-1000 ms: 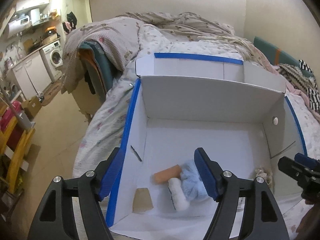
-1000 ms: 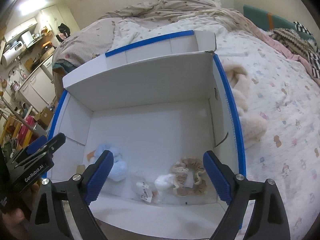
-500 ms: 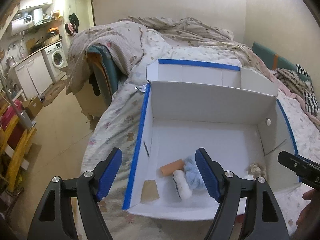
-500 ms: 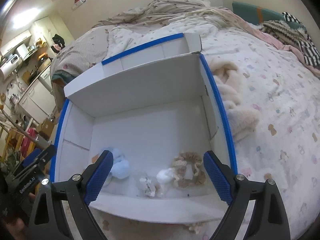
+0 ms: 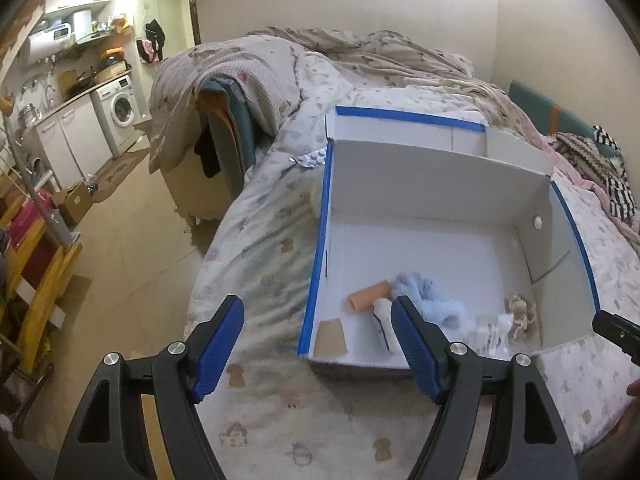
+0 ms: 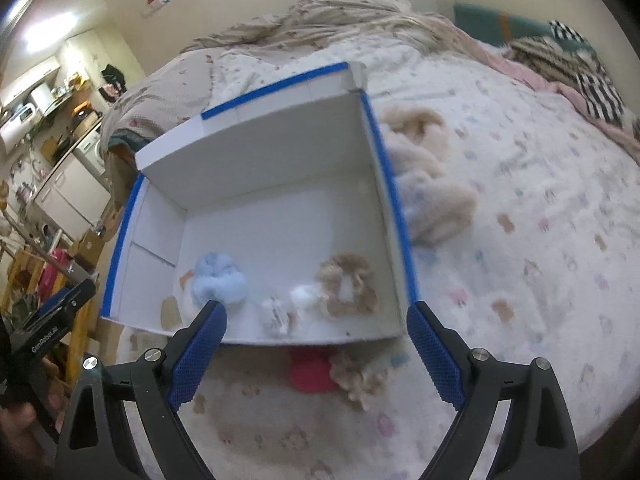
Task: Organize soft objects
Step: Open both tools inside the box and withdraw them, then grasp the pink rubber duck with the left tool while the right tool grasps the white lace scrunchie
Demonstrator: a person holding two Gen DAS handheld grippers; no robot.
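A white cardboard box (image 5: 436, 160) (image 6: 256, 160) with blue-taped edges lies on the bed. Along its near wall lie a light blue fluffy item (image 5: 430, 294) (image 6: 218, 280), an orange roll (image 5: 368, 296), a white rolled sock (image 5: 382, 322), a clear packet (image 6: 276, 314) and a beige scrunchie (image 6: 348, 284). My left gripper (image 5: 318, 344) hangs open and empty over the bed in front of the box's left corner. My right gripper (image 6: 316, 350) stands open and empty in front of the near wall. On the bed below it lie a red item (image 6: 310, 374) and a beige scrunchie (image 6: 360, 380).
A cream fluffy garment (image 6: 428, 184) lies on the bed right of the box. A crumpled duvet (image 5: 360, 52) and striped clothes (image 5: 616, 184) sit at the back. The bed's left edge drops to the floor (image 5: 132, 240), with a kitchen corner (image 5: 96, 116) and yellow rack (image 5: 36, 284) beyond.
Both grippers have drawn back out of the box toward me, so the box now looks smaller and farther. A red item and a beige scrunchie have come into the right wrist view.
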